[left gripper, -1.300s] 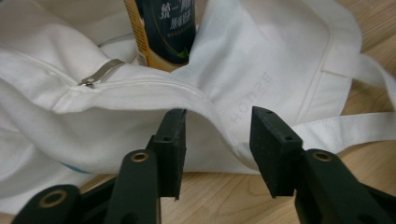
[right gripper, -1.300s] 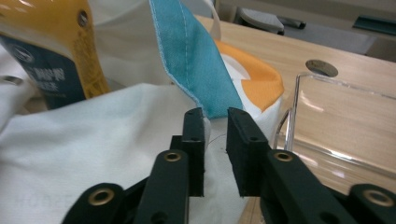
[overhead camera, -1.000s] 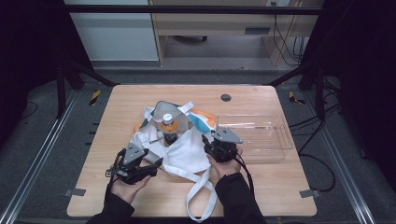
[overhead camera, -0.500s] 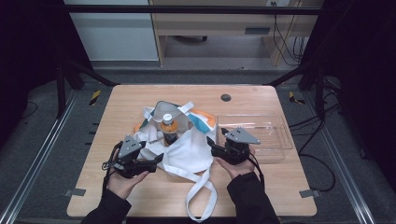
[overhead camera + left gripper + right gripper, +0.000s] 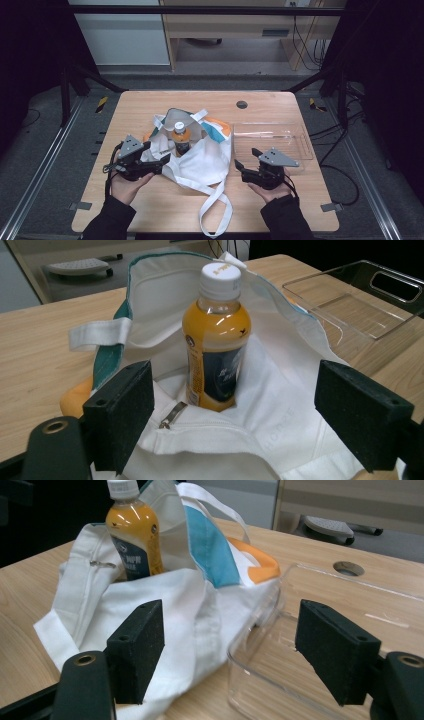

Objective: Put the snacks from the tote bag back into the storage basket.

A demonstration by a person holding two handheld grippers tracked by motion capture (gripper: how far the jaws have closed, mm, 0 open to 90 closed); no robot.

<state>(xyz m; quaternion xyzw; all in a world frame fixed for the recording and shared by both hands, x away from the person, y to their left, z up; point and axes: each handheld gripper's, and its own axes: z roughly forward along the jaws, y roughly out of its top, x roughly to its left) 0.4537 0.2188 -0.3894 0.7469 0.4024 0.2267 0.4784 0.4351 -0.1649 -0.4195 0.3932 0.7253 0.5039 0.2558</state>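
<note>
Both grippers' jaws have just been opening, left gripper (image 5: 161, 161) and right gripper (image 5: 239, 165) now empty and drawn apart from the white tote bag (image 5: 200, 160), leaving the orange bottle (image 5: 180, 136) upright inside, mid-table.

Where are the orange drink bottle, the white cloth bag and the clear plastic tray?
orange drink bottle (image 5: 216, 330), left gripper view, on the orange body under the cap.
white cloth bag (image 5: 205, 162), high view, on the white front panel.
clear plastic tray (image 5: 260, 680), right gripper view, on its near rounded corner wall.
</note>
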